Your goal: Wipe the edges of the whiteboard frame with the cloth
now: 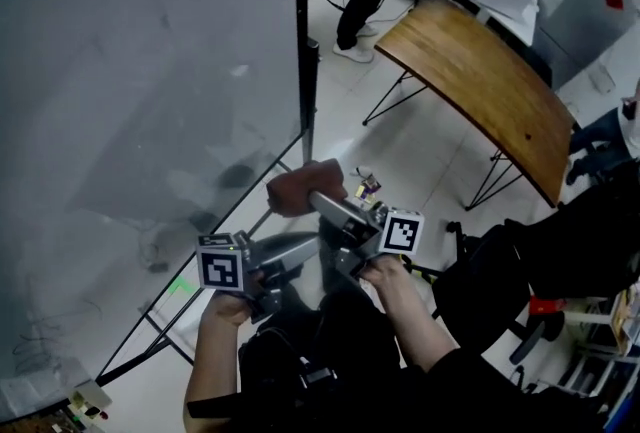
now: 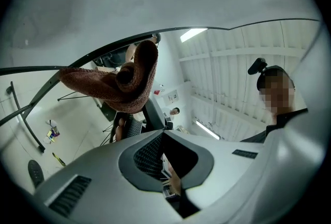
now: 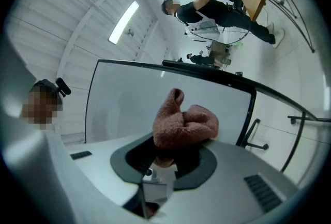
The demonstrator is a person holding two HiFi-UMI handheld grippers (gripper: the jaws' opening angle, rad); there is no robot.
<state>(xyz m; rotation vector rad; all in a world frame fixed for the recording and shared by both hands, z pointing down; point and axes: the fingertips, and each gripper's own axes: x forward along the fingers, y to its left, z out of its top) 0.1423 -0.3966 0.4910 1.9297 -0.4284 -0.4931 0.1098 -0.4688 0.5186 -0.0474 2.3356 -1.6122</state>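
Rust-brown towelling, the cloth is bunched into a soft wad and pinched at one end by the right gripper. Its jaws are closed on a fold, and the rest of the wad bulges out past the tips. It sits low on the whiteboard, right by the bottom corner of the dark frame. In the left gripper view the wad lies across the frame line. Whether it is pressing on the frame or just in front of it cannot be told.

The left gripper is just beside and below, apart from the cloth, with its jaws brought together on nothing.

The cloth looks light and limp, with a thick nap that should drag well on the narrow frame rather than slide. It will probably fold and roll under pressure, and a shallow pinch could let it creep out of the jaws. The safest hold is deep in the bunched middle, with several layers between the jaws and a fat pad left ahead of the tips to wrap the edge. The frame itself looks thin and stiff. The board stands on a slim stand, so a hard push may rock it
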